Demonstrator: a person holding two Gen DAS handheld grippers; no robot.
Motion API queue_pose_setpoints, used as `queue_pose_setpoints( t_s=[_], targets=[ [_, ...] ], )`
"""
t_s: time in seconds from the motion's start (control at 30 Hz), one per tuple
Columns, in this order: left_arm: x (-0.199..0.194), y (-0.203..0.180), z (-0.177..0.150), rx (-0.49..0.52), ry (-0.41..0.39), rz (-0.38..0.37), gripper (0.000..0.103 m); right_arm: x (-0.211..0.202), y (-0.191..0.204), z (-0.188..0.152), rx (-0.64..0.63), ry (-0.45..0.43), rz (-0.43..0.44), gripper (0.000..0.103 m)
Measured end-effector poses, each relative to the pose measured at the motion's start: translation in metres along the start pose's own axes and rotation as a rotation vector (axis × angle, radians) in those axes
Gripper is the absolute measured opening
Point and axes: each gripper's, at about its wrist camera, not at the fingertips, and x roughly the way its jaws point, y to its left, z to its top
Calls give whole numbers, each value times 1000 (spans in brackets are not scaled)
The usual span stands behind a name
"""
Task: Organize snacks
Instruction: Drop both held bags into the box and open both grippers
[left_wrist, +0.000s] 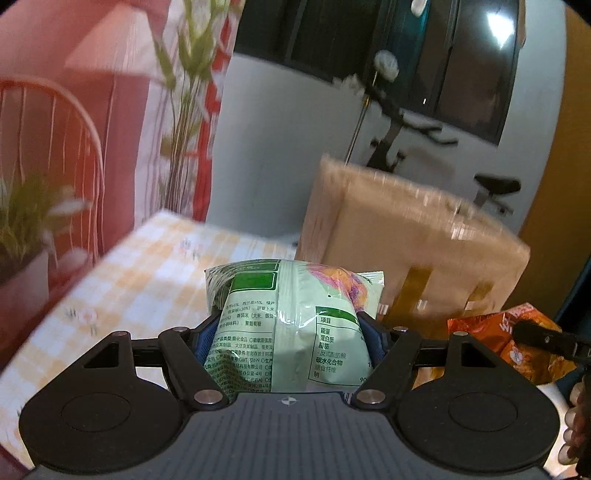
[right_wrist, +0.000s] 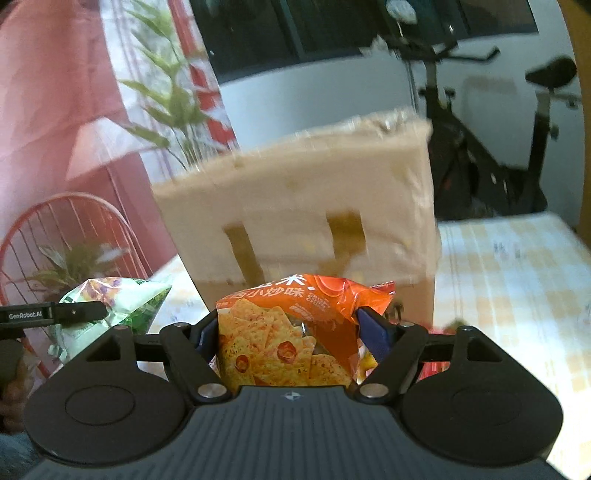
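Observation:
My left gripper (left_wrist: 290, 332) is shut on a pale green snack bag (left_wrist: 295, 314) and holds it above the table, left of a tall cardboard box (left_wrist: 406, 243). My right gripper (right_wrist: 291, 332) is shut on an orange chip bag (right_wrist: 288, 332), held in front of the same box (right_wrist: 303, 206). The green bag also shows at the left of the right wrist view (right_wrist: 114, 306), and the orange bag at the right of the left wrist view (left_wrist: 517, 339). Both views are blurred by motion.
A table with a yellow checked cloth (left_wrist: 129, 288) lies under both grippers. A red wire chair (right_wrist: 74, 236), potted plants (left_wrist: 29, 221) and a pink curtain stand at the left. An exercise bike (right_wrist: 498, 147) stands behind the table.

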Motion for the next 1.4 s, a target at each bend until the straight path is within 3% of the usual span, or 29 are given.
queue_pose_setpoints(
  t_s=[0.3, 0.6, 0.83, 1.03, 1.23, 1.3, 1.4],
  targets=[
    [-22, -29, 56, 67, -194, -40, 76, -23, 20, 45, -98, -155, 76, 77],
    [9, -77, 108, 205, -290, -80, 76, -20, 21, 87, -155, -255, 73, 77],
    [71, -124, 143, 324, -269, -41, 77, 16, 7, 121, -226, -292, 24, 77],
    [124, -151, 140, 456, -186, 21, 77, 59, -12, 135, -274, -276, -50, 77],
    [155, -153, 135, 486, -94, -6, 79, 91, -22, 135, -299, -235, -87, 79],
    [160, -153, 134, 497, -65, -13, 87, 98, -24, 133, -294, -214, -91, 82],
    [161, -148, 136, 474, -64, -10, 87, 102, -28, 130, -280, -188, -94, 85]
  ],
)
